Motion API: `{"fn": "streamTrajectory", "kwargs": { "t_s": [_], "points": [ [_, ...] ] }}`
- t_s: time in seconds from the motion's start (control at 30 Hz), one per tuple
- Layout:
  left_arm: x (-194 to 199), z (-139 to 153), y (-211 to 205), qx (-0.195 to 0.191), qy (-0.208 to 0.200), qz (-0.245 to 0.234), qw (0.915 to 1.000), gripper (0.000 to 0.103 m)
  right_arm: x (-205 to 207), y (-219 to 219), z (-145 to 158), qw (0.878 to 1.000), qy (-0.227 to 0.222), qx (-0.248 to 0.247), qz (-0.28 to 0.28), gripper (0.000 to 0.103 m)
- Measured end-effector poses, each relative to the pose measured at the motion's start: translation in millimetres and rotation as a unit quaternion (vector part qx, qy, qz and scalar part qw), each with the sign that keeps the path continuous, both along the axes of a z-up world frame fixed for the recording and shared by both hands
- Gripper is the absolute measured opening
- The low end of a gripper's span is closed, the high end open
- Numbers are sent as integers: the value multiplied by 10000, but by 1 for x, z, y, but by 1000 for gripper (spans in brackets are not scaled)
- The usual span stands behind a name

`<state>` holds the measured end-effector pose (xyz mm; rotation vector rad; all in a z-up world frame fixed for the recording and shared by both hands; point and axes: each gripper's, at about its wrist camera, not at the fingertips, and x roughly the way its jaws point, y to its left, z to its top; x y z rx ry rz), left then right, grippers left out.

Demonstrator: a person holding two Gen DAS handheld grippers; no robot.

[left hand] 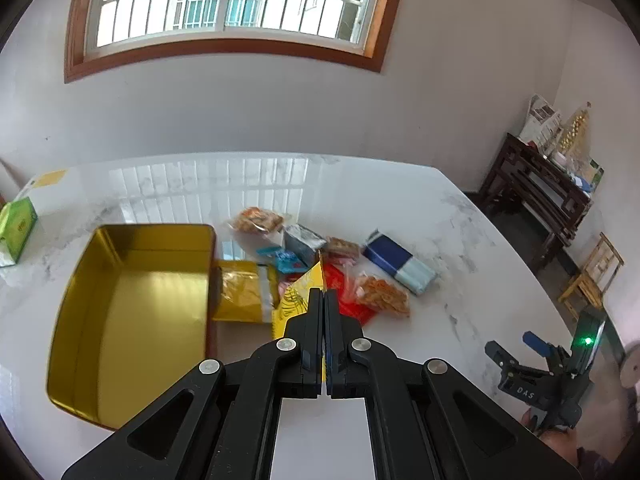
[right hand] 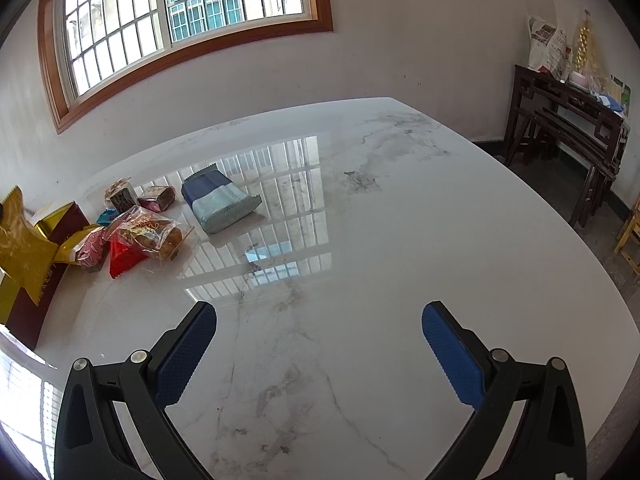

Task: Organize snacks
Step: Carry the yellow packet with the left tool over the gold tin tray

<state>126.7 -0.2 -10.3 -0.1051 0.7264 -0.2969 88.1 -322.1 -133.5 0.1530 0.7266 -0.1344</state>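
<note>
My left gripper (left hand: 323, 292) is shut on a yellow snack packet (left hand: 298, 300) and holds it above the table, just right of an open gold tin (left hand: 136, 312). A pile of snacks lies beyond: a gold packet (left hand: 244, 290), a red packet (left hand: 348, 292), clear bags of crackers (left hand: 384, 294), a blue packet (left hand: 400, 266). My right gripper (right hand: 320, 320) is open and empty over bare marble, right of the pile. The held yellow packet (right hand: 20, 240) and the blue packet (right hand: 220, 202) also show in the right wrist view.
The white marble table (right hand: 400, 220) has its edge at the right. A green box (left hand: 18, 232) stands at the far left. A dark wooden console (right hand: 568, 128) and wooden chairs (left hand: 592, 276) stand by the right wall.
</note>
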Motion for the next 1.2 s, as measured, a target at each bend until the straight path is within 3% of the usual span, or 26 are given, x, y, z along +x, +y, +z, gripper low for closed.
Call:
{"fn": "streamTrajectory", "kwargs": {
  "t_s": [0.53, 0.93, 1.2],
  "points": [
    [6, 17, 74, 240, -171, 812, 9963, 0, 1, 1, -1, 10000, 33, -63, -2, 102],
    [35, -23, 130, 396, 305, 1378, 9892, 0, 7, -33, -3, 9989, 322, -101, -321, 103],
    [49, -48, 142, 430, 527, 1572, 9852, 0, 23, -3, 5, 9972, 158, -173, 717, 100]
  ]
}}
